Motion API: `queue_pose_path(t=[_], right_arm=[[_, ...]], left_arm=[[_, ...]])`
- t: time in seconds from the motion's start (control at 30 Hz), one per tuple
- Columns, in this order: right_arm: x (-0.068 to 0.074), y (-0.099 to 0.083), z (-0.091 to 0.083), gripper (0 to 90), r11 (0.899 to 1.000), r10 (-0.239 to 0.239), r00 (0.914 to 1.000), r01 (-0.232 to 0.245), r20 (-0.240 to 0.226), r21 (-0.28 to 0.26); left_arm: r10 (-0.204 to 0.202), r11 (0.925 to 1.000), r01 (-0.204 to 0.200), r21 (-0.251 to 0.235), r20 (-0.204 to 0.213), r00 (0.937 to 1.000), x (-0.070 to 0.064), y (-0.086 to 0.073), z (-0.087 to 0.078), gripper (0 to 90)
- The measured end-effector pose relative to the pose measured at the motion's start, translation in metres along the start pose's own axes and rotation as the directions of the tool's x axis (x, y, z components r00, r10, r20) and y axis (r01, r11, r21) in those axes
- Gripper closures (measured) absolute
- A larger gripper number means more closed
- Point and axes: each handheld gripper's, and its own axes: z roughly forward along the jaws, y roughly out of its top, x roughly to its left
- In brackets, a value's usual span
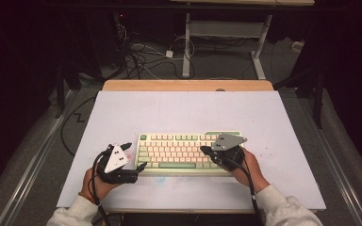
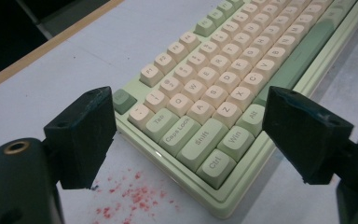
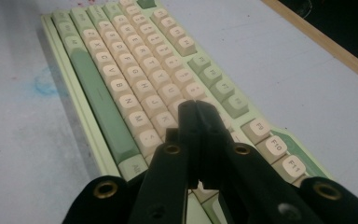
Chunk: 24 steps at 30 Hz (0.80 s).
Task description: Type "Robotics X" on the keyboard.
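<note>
1. On the white worktop [image 1: 122,113], near its front edge, lies the green-and-cream keyboard [image 1: 179,150].
2. The left gripper [image 1: 134,157] sits at the keyboard's left end, fingers [image 2: 81,135] spread wide, straddling that corner.
3. The right gripper [image 1: 206,151] is over the keyboard's right part, fingers [image 3: 191,130] pressed together above the keys, gripping nothing.
4. Red specks [image 2: 130,196] mark the worktop beside the left end.

In the right gripper view the right gripper [image 3: 196,109], jaws pressed together, hides the keys beneath it on the keyboard [image 3: 121,84]. Far key legends blur. In the left gripper view the keyboard's far right end is cut off.
</note>
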Motion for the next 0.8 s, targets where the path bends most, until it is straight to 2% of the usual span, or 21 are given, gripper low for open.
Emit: queue_pose_path(t=[0.1,0.37,0.4,0.47,0.5,0.8], right_arm=[[0.002,0.004,0.01,90.0,1.0,-0.003,1.0,0.003,-0.005,0.02],[0.003,0.01,0.034,90.0,0.996,-0.019,0.9998,0.02,-0.007,0.087],[0.004,0.01,0.035,90.0,0.996,-0.003,1.0,0.004,-0.004,0.09],[0.002,0.01,0.037,90.0,0.995,-0.017,0.9999,0.017,0.001,0.102],[0.002,0.01,0.038,90.0,0.994,-0.003,1.0,0.003,0.005,0.106],[-0.002,0.009,0.047,90.0,0.99,-0.005,0.9998,0.003,0.019,0.142]], left_arm=[[0.009,0.9999,-0.009,0.01,-0.005,0.9999,0.0,-0.002,-0.001,16.8],[-0.004,0.9999,0.004,-0.011,-0.012,0.9999,-0.001,-0.006,-0.006,16.9],[-0.006,0.9999,0.005,-0.011,-0.01,0.9999,0.0,-0.007,-0.007,16.9],[-0.006,0.9999,0.006,-0.014,-0.01,0.9999,0.0,-0.008,-0.008,16.8],[-0.008,0.9999,0.008,-0.015,-0.009,0.9999,0.0,-0.008,-0.008,16.9],[-0.005,0.9999,0.005,-0.015,0.0,1.0,0.0,-0.007,-0.006,16.9]])
